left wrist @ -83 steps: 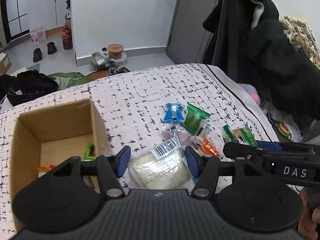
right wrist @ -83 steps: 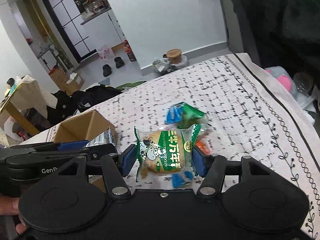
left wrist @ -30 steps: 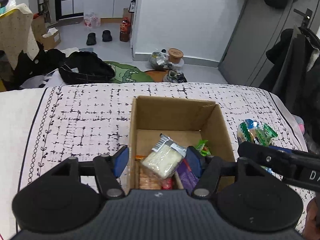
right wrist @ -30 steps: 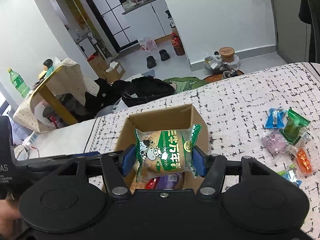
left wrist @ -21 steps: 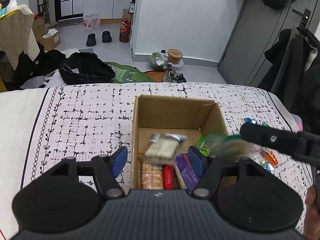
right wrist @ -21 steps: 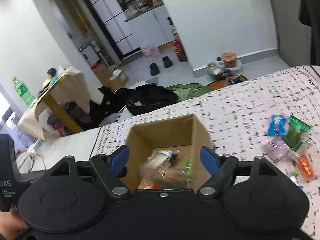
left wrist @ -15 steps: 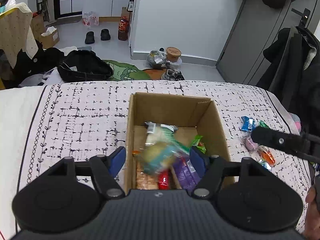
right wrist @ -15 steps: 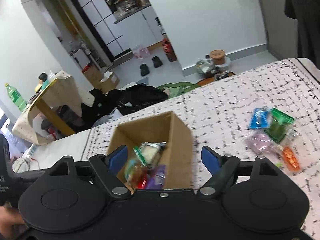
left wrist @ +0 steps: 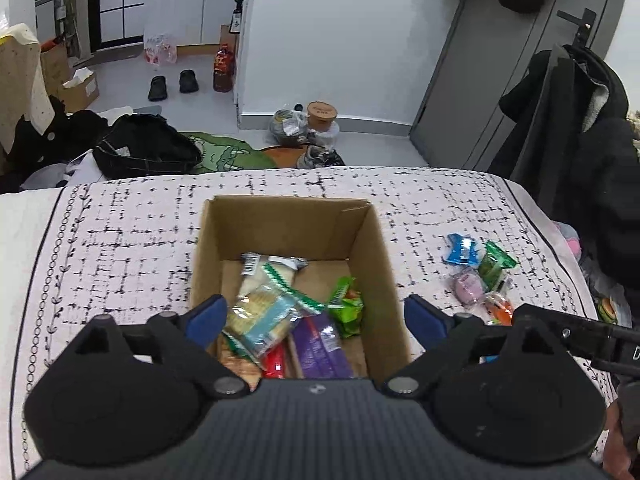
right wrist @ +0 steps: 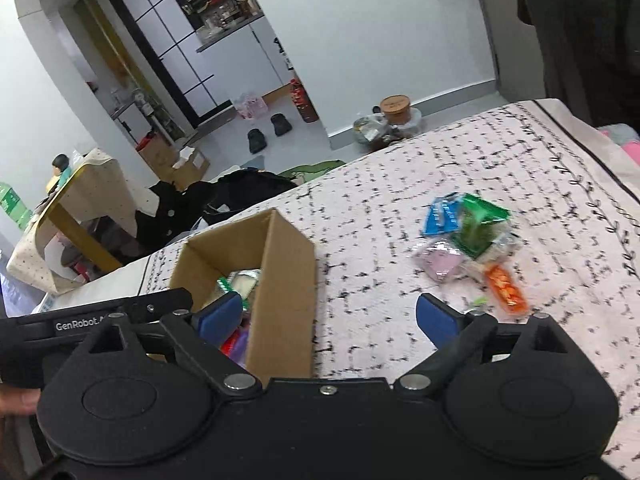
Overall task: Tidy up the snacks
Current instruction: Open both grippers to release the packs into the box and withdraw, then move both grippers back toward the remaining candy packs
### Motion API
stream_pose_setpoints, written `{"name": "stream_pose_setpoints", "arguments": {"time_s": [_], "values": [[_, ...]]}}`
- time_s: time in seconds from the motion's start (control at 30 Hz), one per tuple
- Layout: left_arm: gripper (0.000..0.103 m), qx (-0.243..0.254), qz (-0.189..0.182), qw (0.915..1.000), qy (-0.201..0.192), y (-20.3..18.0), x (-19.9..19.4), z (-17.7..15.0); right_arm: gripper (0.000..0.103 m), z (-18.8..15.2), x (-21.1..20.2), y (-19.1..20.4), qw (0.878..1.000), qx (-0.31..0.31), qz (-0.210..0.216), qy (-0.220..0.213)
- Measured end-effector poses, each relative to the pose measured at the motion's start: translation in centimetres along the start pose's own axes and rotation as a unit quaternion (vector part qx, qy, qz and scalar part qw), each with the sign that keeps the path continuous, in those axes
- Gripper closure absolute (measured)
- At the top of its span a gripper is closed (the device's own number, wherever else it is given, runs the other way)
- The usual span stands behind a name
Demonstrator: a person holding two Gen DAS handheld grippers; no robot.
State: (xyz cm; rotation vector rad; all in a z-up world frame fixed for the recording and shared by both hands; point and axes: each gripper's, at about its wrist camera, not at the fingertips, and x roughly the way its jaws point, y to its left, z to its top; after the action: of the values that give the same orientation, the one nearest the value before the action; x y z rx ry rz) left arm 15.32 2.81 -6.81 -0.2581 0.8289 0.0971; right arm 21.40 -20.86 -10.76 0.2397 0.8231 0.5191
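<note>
An open cardboard box (left wrist: 288, 220) stands on the patterned bedspread (left wrist: 120, 232) and holds several snack packets: a clear cracker pack (left wrist: 268, 270), a green-and-white bun packet (left wrist: 264, 320), a purple one (left wrist: 320, 344) and a small green one (left wrist: 346, 306). My left gripper (left wrist: 316, 318) hovers over the box's near side, jaws opening wide and nothing between them. My right gripper (right wrist: 330, 314) hangs over the box's right wall (right wrist: 286, 288), jaws also opening and empty. Loose snacks (right wrist: 468, 240) lie to the right: blue, green, pink and orange packets (left wrist: 478, 270).
Dark coats (left wrist: 580, 152) hang at the right past the bed's edge. On the floor beyond the bed lie a black bag (left wrist: 144, 152), shoes (left wrist: 172, 82), bottles and a small tub (left wrist: 322, 114). A covered table (right wrist: 68, 220) stands far left. The other gripper's arm (left wrist: 580, 338) crosses the lower right.
Both grippers let go of their packets, which dropped into the box. Both sets of jaws spread wide. The right gripper slid right, off the box toward the loose snacks.
</note>
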Motion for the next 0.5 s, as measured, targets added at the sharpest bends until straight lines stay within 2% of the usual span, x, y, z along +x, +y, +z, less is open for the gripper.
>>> {"name": "stream_pose_setpoints", "arguments": {"time_s": [0.23,0.5], "values": [[0.001,0.019,-0.023,0.9996,0.001,-2.3,0.2,-0.4,0.002,-0.2,-1.1,-1.8,1.0,0.006,-0.014,-0.003],[0.0,0.045,-0.048,0.9979,0.004,-5.2,0.8,-0.5,0.001,-0.6,-1.9,-4.0,0.999,0.021,-0.025,-0.004]]}}
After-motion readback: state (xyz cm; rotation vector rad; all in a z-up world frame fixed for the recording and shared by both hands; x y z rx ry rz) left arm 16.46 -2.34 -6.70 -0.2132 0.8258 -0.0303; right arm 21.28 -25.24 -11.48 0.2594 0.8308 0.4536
